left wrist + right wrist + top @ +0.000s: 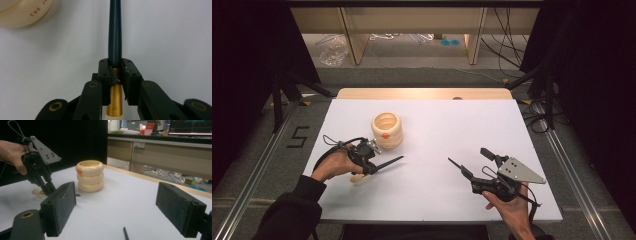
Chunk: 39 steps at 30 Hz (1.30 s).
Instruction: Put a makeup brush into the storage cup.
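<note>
At the table's near edge, the right gripper (pixel 464 167) rests with jaws wide and empty. Farther in, the left gripper (pixel 373 165) clamps a dark-tipped brush (pixel 388 162) by its gold ferrule, apparently lifted, not yet in the cream holder (pixel 387 130) beyond.

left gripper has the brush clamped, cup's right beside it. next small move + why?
Probably lift the left gripper and tip the brush upright, handle toward the cream ringed cup. The jaws are shut on the brush at its gold ferrule, it lies nearly level just over the white table, and the cup's mouth is open and close by. The right gripper stands open, holding nothing.
</note>
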### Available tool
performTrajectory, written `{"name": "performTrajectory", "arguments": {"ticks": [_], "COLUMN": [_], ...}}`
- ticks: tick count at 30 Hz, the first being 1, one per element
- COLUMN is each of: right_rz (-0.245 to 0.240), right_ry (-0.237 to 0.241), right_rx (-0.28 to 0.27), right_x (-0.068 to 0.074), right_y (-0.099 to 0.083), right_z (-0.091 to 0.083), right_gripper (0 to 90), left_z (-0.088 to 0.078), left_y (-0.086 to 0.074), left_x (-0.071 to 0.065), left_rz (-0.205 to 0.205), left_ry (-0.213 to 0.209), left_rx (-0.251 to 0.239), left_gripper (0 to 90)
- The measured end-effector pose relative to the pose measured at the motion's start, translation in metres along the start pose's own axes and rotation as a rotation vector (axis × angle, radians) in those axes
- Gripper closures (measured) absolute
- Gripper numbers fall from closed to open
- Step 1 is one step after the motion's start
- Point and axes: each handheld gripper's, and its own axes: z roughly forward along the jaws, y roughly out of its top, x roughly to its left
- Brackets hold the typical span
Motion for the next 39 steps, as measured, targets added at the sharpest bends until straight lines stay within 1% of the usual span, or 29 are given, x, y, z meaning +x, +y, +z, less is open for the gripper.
{"name": "performTrajectory", "arguments": {"ticks": [2,3,4,5,6,7,8,9,11,12,13,14,15,17,18,19,20,21,22,23,24,27,29,30,32,33,34,38,39], "right_rz": [-0.002,-0.002,-0.004,-0.003,-0.003,-0.003,-0.003,-0.001,0.000,-0.001,0.000,0.005,0.007,0.002,0.003,0.004,0.013,0.006,0.006,0.006,0.006,0.017,0.012,-0.005,-0.003,-0.003,-0.008,-0.025,-0.032], "right_ry": [-0.009,-0.009,-0.010,-0.007,-0.007,-0.007,-0.006,-0.004,-0.005,-0.005,0.000,0.012,0.015,0.014,0.013,0.010,0.022,0.019,0.019,0.025,0.025,0.039,0.034,0.045,0.036,0.059,0.061,0.102,0.115], "right_rx": [0.006,0.006,0.006,0.003,0.003,0.004,0.005,0.006,0.006,0.006,0.010,0.011,0.004,0.000,0.009,0.010,0.001,0.034,0.034,0.023,0.023,0.005,0.015,0.003,0.006,0.018,0.011,0.022,0.036], "right_x": [0.000,0.000,0.000,0.000,0.000,0.000,0.000,0.000,0.000,0.000,0.000,0.001,0.001,0.001,0.001,0.001,0.001,0.000,0.000,0.000,0.000,0.000,0.001,-0.001,0.000,-0.001,-0.001,-0.001,-0.001], "right_y": [0.000,0.000,0.000,0.000,0.000,0.000,0.000,0.000,0.000,0.000,0.000,0.000,0.000,0.000,0.000,0.000,-0.001,0.000,0.000,0.000,0.000,0.001,0.002,0.003,0.004,0.008,0.008,0.014,0.016], "right_z": [-0.001,-0.001,-0.001,0.000,0.000,0.000,0.000,0.000,0.000,0.000,0.000,0.000,0.001,0.001,0.001,0.000,0.002,0.000,0.000,0.001,0.001,0.003,0.003,0.004,0.004,0.005,0.006,0.010,0.010], "right_gripper": [17.5,17.5,17.5,17.5,17.5,17.6,17.5,17.6,17.6,17.7,17.7,17.7,17.7,17.7,17.7,17.8,17.8,17.9,17.9,17.9,17.9,17.9,17.9,17.9,17.9,17.9,17.9,17.9,18.0], "left_z": [-0.003,-0.003,-0.007,-0.009,-0.009,-0.011,-0.013,-0.015,-0.020,-0.024,-0.027,-0.027,-0.031,-0.034,-0.039,-0.039,-0.041,-0.045,-0.045,-0.049,-0.049,-0.054,-0.055,-0.056,-0.058,-0.060,-0.061,-0.065,-0.066], "left_y": [0.000,0.000,0.000,0.001,0.001,0.001,0.001,0.002,0.003,0.005,0.006,0.006,0.008,0.008,0.011,0.011,0.012,0.014,0.014,0.015,0.015,0.016,0.017,0.017,0.018,0.019,0.019,0.020,0.020], "left_x": [-0.001,-0.001,-0.003,-0.004,-0.004,-0.006,-0.007,-0.009,-0.012,-0.016,-0.019,-0.019,-0.024,-0.027,-0.033,-0.033,-0.036,-0.042,-0.042,-0.047,-0.047,-0.056,-0.057,-0.058,-0.061,-0.064,-0.065,-0.070,-0.071], "left_rz": [-0.005,-0.005,-0.001,0.013,0.013,-0.001,0.021,0.016,0.033,0.049,0.054,0.054,0.074,0.083,0.102,0.102,0.114,0.133,0.133,0.147,0.147,0.152,0.156,0.161,0.173,0.186,0.196,0.205,0.206], "left_ry": [-0.003,-0.003,0.000,0.006,0.006,0.005,0.010,0.016,0.037,0.054,0.064,0.064,0.081,0.086,0.096,0.096,0.105,0.110,0.110,0.116,0.116,0.125,0.131,0.130,0.137,0.141,0.140,0.143,0.149], "left_rx": [-0.024,-0.024,-0.050,-0.059,-0.059,-0.075,-0.078,-0.090,-0.109,-0.130,-0.144,-0.144,-0.165,-0.171,-0.181,-0.181,-0.179,-0.193,-0.193,-0.207,-0.207,-0.243,-0.249,-0.251,-0.255,-0.261,-0.259,-0.273,-0.280], "left_gripper": [78.4,78.4,78.4,78.4,78.4,78.4,78.4,78.4,78.4,78.4,78.4,78.4,78.4,78.4,78.4,78.4,78.4,78.4,78.4,78.4,78.4,78.4,78.4,78.4,78.4,78.4,78.4,78.4,78.4]}}
